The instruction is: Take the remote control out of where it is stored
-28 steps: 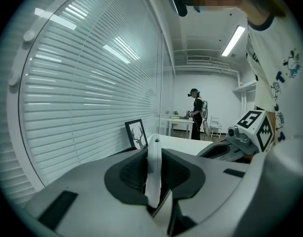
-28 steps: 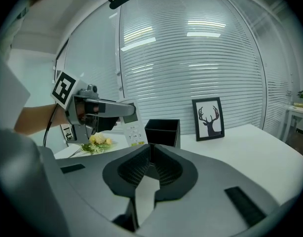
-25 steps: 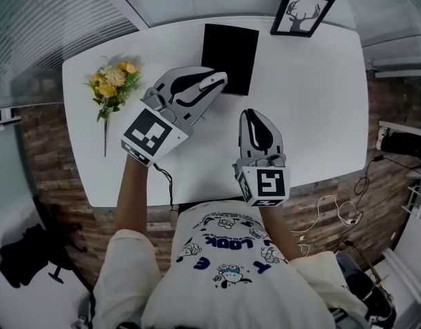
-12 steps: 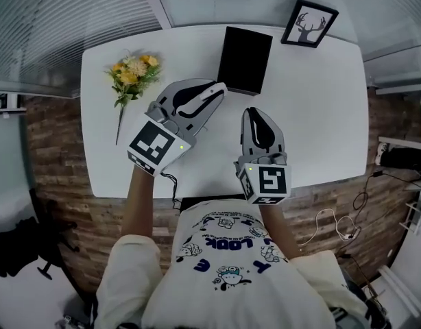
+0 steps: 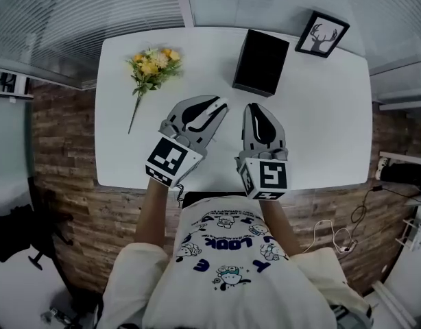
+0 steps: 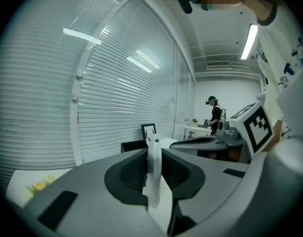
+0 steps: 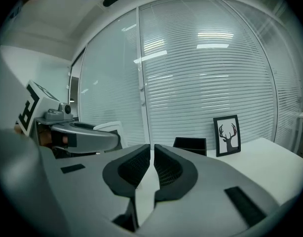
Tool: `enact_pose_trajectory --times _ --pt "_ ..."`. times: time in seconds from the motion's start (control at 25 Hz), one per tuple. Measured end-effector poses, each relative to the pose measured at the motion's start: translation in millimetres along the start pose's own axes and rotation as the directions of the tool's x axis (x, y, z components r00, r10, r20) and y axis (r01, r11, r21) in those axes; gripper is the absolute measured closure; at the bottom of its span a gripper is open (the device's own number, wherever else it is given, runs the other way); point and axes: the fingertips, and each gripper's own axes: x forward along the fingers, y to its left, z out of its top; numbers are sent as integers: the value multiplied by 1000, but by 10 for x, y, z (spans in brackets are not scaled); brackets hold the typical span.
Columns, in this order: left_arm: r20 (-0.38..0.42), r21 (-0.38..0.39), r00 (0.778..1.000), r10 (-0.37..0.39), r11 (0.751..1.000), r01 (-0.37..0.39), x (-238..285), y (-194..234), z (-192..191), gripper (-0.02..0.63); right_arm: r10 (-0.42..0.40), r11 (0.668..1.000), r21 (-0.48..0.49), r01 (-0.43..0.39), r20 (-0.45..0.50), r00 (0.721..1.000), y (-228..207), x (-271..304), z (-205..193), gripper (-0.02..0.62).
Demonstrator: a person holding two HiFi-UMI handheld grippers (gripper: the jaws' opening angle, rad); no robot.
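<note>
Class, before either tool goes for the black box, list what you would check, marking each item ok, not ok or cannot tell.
1. Black box in view on the table: ok.
2. Remote located: cannot tell; none shows, and the box's inside is not visible.
3. Left tool empty: ok.
4. Right tool empty: ok.
5. Jaws apart for a grasp: not ok; both pairs stand together.
6. Way to the box free: ok; flowers and deer picture sit aside.
</note>
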Motion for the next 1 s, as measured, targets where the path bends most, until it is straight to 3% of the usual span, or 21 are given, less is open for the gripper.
enact_pose_trajectory --times 0.24,1.0 --pt "12 -27 995 100 995 -100 -165 28 -74 529 12 1000 -12 -12 8 1000 137 -8 37 549" --pt "24 -72 991 135 988 -133 -201 13 -116 529 5 1000 -29 -5 4 1000 255 -5 65 551"
